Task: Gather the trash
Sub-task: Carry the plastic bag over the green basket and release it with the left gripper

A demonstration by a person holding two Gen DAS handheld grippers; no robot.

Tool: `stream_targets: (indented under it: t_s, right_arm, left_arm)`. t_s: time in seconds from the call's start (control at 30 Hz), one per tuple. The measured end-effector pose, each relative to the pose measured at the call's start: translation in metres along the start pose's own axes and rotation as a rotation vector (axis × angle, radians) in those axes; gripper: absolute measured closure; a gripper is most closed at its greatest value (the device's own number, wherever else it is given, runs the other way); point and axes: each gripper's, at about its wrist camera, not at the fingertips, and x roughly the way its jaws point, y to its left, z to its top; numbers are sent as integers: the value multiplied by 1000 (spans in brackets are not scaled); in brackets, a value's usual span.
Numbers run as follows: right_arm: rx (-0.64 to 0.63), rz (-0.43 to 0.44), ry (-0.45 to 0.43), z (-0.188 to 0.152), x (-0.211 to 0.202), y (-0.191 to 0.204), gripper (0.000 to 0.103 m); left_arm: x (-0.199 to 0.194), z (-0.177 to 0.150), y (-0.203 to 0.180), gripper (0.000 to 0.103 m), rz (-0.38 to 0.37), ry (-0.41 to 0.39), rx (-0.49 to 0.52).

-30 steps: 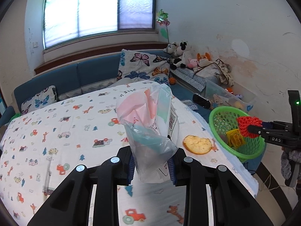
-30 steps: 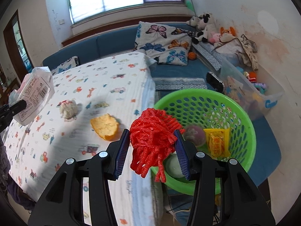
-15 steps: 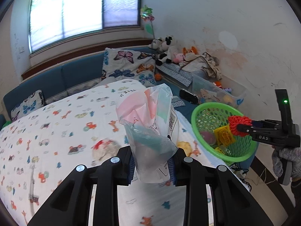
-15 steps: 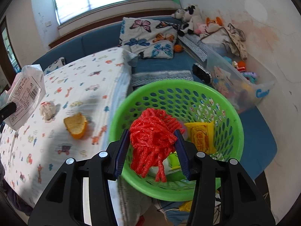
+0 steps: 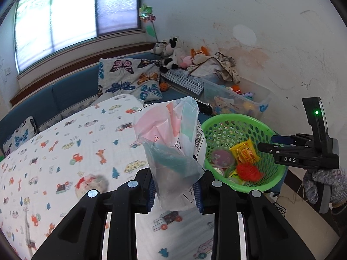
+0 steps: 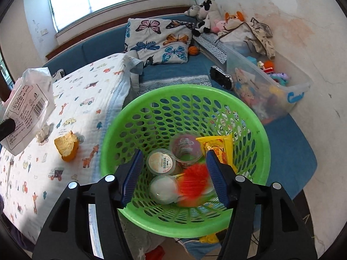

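so the right gripper [image 6: 174, 175] sits over the round green perforated plastic basket [image 6: 259, 130] with its jaws spread, they've just been opening, and the fuzzy red netting ball [image 6: 196, 181] is blurred below them among the little lidded cups, nothing pinched anymore. the left gripper [image 5: 175, 192] is pressed tight on a crinkly clear plastic bag with pink and teal print [image 5: 171, 143], held up over the white quilted bedspread with cartoon cars [image 5: 65, 151], just beside the basket rim

risk-wise I'd say the bag is the sketchy one: it's light and floppy, so if it gets let go near the rim instead of well over the middle it could drift or drape on the edge and slide to the floor. both grippers near one basket could also bump. and the orange peel piece [image 6: 66, 148] and crumpled white tissue [image 6: 44, 133] on the bed are easy to forget
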Motion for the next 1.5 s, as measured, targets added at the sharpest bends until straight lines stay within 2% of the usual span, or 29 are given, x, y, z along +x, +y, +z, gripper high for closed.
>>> stream_targets:
  t_s: [0.4,0.5,0.77,0.87,0.93,1.07,1.13,1.23,1.33,1.5]
  right_arm:
    - [23,-5,-9,-4,-10,-15,42]
    - [25,-9,-17,-5,-14,-18,34]
    - [47,-12,-21,-12,-22,-31,34]
    - [53,-16,-15,-15,-22,-35,33]
    - [61,-17,-12,-16,-22,-38,33]
    - [70,-19,-11,-20,-24,-40,33]
    - [72,-16,-11,-20,-25,-40,33]
    - [68,-16,-13,-20,-27,-38,33]
    - [62,-10,-19,-21,-30,-33,32]
    - [46,-3,-28,-21,-36,-22,31]
  left_arm:
    - [31,10,-33,75,-57,38,48]
    - [40,12,-42,75,-76,53,57]
    - [70,16,-65,75,-100,94,80]
    - [81,16,-74,68,-101,107,91]
    - [87,15,-77,59,-105,113,91]
    - [92,13,-83,50,-126,116,90]
    - [91,10,-83,44,-128,113,89]
    - [85,8,-80,42,-127,107,84]
    - [77,6,-73,32,-132,89,69]
    - [66,5,-63,32,-116,74,56]
